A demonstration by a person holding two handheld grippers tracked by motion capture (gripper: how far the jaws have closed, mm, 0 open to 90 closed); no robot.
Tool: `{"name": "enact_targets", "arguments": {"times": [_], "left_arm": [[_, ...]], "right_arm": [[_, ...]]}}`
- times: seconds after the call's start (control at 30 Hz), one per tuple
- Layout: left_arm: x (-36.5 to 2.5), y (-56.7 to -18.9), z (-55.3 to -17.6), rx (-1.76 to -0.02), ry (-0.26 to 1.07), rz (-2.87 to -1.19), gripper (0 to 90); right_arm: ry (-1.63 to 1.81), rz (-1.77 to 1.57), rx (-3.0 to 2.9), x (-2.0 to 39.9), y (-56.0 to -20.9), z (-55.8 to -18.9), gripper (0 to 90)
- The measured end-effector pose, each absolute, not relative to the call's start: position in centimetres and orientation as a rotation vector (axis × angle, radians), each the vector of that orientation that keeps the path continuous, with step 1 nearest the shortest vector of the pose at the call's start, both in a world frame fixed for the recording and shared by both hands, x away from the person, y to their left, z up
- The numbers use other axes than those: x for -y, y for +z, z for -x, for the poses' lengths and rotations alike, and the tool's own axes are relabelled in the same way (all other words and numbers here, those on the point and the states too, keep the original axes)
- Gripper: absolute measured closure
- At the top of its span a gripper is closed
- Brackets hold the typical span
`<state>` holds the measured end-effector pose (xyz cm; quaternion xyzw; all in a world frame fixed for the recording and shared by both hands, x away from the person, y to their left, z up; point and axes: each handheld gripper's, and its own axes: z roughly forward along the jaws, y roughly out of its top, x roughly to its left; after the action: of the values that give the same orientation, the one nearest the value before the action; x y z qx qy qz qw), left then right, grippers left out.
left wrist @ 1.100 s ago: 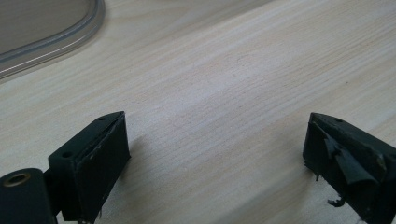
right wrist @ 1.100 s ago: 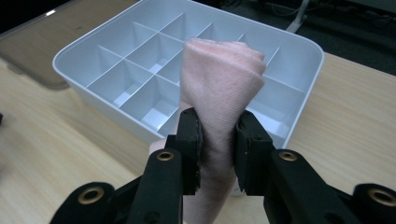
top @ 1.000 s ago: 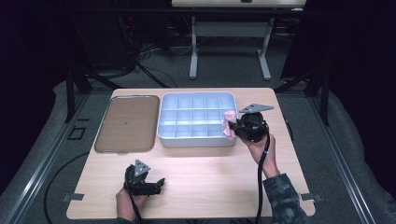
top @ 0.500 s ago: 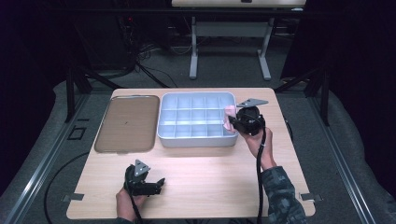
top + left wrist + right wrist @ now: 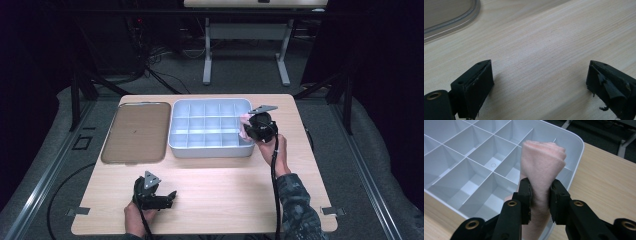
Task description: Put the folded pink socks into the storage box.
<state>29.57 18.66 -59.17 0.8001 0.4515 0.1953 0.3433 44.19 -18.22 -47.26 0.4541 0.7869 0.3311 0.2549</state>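
The right gripper (image 5: 540, 195) is pinching a folded pink cloth (image 5: 542, 162) between its fingers (image 5: 525, 195), holding it upright over the right-hand compartments of the grey divided tray (image 5: 576, 142). The left gripper (image 5: 539, 82) is resting low over the bare counter (image 5: 544, 42), its fingers spread wide and holding nothing.

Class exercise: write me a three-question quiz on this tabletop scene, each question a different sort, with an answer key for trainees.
1. True or false: the right gripper is shut on a folded pink cloth.
2. Which best describes the left gripper? A) shut on a cloth B) open over bare table C) inside the tray
3. What lies left of the grey compartment tray in the high view?

Key: 1 true. 2 B. 3 A clear lid, flat on the wooden table.
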Motion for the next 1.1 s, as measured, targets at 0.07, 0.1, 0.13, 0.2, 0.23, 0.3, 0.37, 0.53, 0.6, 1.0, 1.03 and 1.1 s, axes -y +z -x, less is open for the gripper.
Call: {"name": "enact_targets", "arguments": {"times": [0.07,0.1,0.13,0.2,0.23,0.3,0.37,0.53,0.6,1.0,1.03,1.1], "left_arm": [[-18.7,-59.2,-29.6,-1.174,0.508,-2.079,6.9],[-18.7,-59.2,-29.6,-1.174,0.507,-2.079,6.9],[-18.7,-59.2,-29.6,-1.174,0.508,-2.079,7.0],[-18.6,-59.2,-29.6,-1.171,0.511,-2.079,7.0],[-18.6,-59.2,-29.6,-1.171,0.511,-2.079,7.0],[-18.6,-59.2,-29.6,-1.172,0.511,-2.076,7.0],[-18.6,-59.2,-29.6,-1.172,0.511,-2.077,7.0],[-18.6,-59.2,-29.6,-1.173,0.511,-2.077,7.0],[-18.6,-59.2,-29.5,-1.173,0.511,-2.077,7.0],[-18.6,-59.2,-29.6,-1.173,0.513,-2.076,7.0],[-18.6,-59.2,-29.6,-1.173,0.513,-2.076,7.0],[-18.6,-59.2,-29.6,-1.173,0.513,-2.076,7.0]], "right_arm": [[0.856,-1.241,-2.148,17.9,-47.8,-44.6,73.0],[0.856,-1.241,-2.148,17.9,-47.8,-44.6,73.0],[0.842,-1.244,-2.154,17.8,-48.1,-44.8,72.9],[0.810,-1.234,-2.159,17.6,-48.5,-44.9,72.8],[0.810,-1.234,-2.159,17.6,-48.5,-44.9,72.8],[0.794,-1.245,-2.163,17.5,-48.8,-45.1,72.7],[0.791,-1.251,-2.167,17.6,-49.1,-45.3,72.5],[0.772,-1.267,-2.172,17.6,-49.7,-45.5,71.8],[0.771,-1.271,-2.177,17.6,-49.8,-45.6,70.8],[0.777,-1.286,-2.201,18.2,-49.8,-45.1,63.1],[0.778,-1.278,-2.202,18.2,-49.9,-44.8,62.5],[0.773,-1.286,-2.218,18.2,-50.1,-44.6,61.4]]}}
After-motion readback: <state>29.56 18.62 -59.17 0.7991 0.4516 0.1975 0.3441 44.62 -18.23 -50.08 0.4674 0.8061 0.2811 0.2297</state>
